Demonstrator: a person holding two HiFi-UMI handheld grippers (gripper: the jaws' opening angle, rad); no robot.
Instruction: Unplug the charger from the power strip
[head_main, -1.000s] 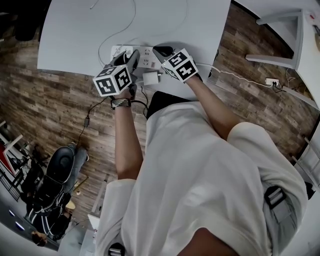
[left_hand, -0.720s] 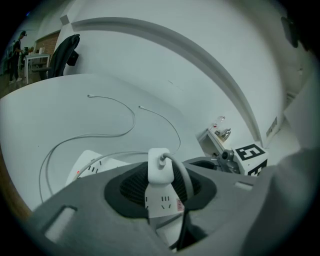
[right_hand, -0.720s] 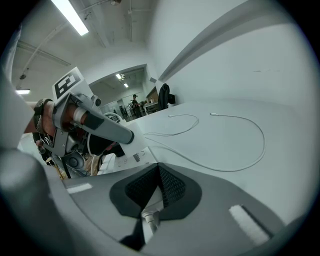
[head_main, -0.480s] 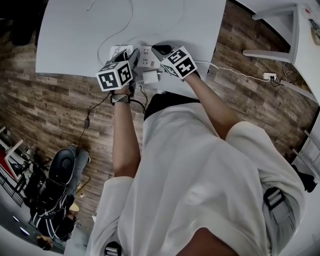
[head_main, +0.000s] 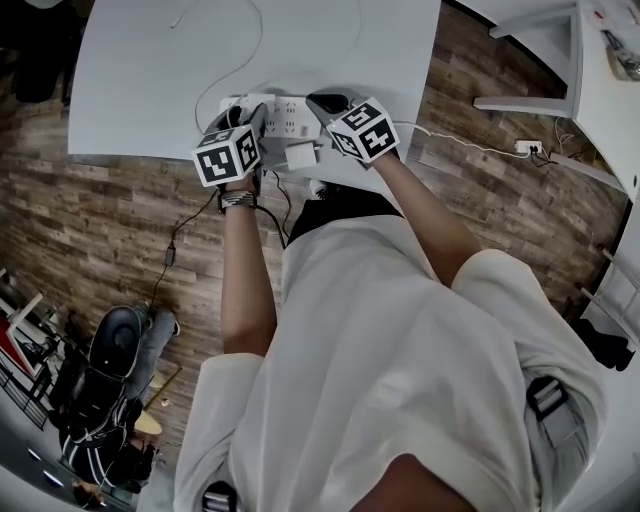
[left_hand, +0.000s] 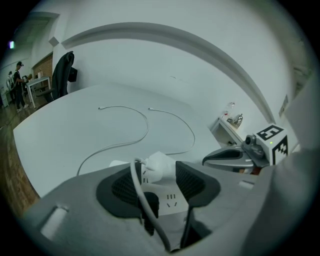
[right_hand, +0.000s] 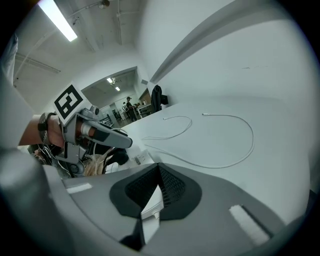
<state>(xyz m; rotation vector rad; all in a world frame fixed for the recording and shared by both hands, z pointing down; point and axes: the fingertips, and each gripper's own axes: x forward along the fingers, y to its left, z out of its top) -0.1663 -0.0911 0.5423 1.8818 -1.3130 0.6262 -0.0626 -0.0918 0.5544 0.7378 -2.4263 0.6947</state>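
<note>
Charger (head_main: 300, 157) sits pinched in the right claw (right_hand: 158, 175) at upper centre of the head view, apparently pulled clear of the power strip (left_hand: 169, 200) on the bench (head_main: 150, 80); left claw (left_hand: 159, 175), astride the strip probably to steady it, has just been opening, pads spread

Wood-plank floor (head_main: 90, 230), white table (head_main: 150, 90), black chair (head_main: 110, 345)

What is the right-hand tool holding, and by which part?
The right gripper pinches the white charger across its body between its fingers.
</note>
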